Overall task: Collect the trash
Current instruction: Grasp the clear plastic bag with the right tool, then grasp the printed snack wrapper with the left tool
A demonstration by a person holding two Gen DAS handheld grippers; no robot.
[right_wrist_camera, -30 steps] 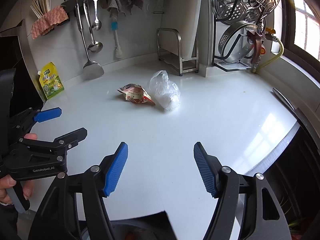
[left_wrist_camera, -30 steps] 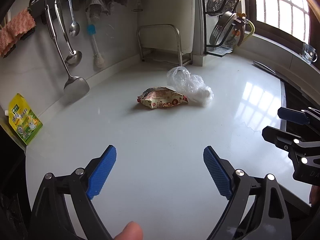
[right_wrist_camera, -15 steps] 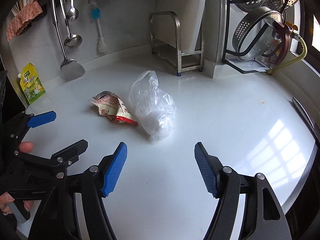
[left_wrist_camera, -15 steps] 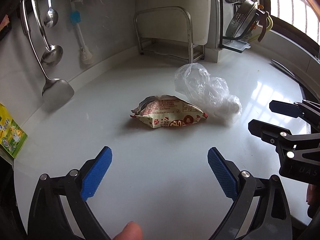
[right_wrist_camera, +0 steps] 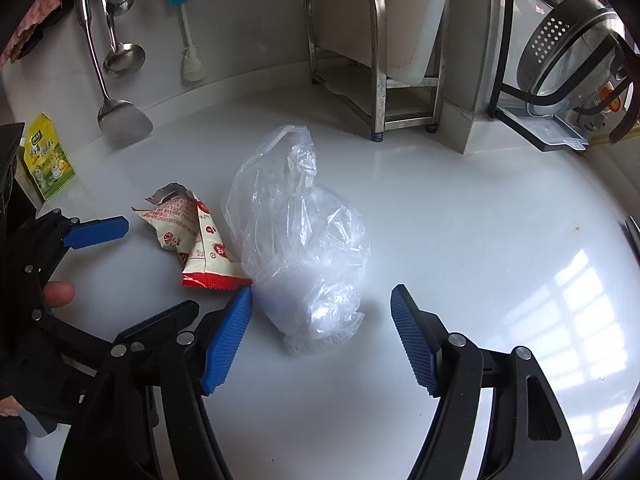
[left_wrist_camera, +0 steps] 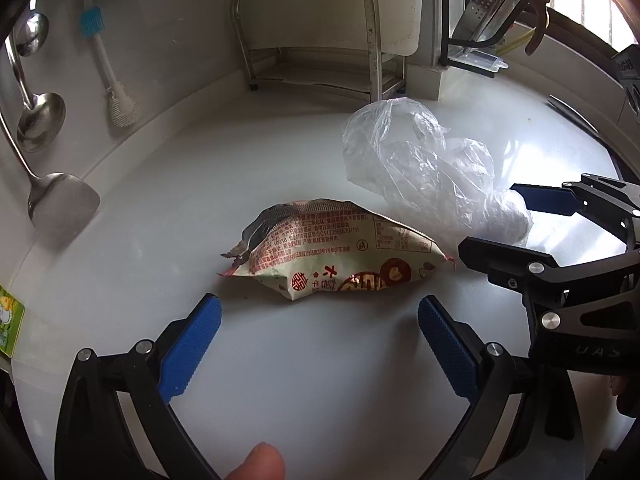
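A torn beige-and-red snack wrapper (left_wrist_camera: 332,248) (right_wrist_camera: 192,236) lies flat on the white counter (left_wrist_camera: 320,380). Just to its right, touching it, sits a crumpled clear plastic bag (left_wrist_camera: 420,168) (right_wrist_camera: 304,240). My left gripper (left_wrist_camera: 319,302) hovers just short of the wrapper with its jaws opening wide and nothing between the blue pads. My right gripper (right_wrist_camera: 321,291) stands open, its pads on either side of the bag's near end without pressing on it. Each gripper shows in the other's view: the right gripper (left_wrist_camera: 490,218) beside the bag, the left gripper (right_wrist_camera: 160,265) beside the wrapper.
A steel rack (left_wrist_camera: 312,40) with a white board stands at the back wall. A spatula (left_wrist_camera: 60,200), ladle (left_wrist_camera: 40,120) and brush (left_wrist_camera: 100,48) hang at left. A yellow-green pouch (right_wrist_camera: 48,156) leans far left. A colander (right_wrist_camera: 568,52) sits in a wire holder at right.
Both grippers have moved forward and down toward the trash, which now looms larger. The left jaws have spread wider. The right pads now flank the bag's near end.
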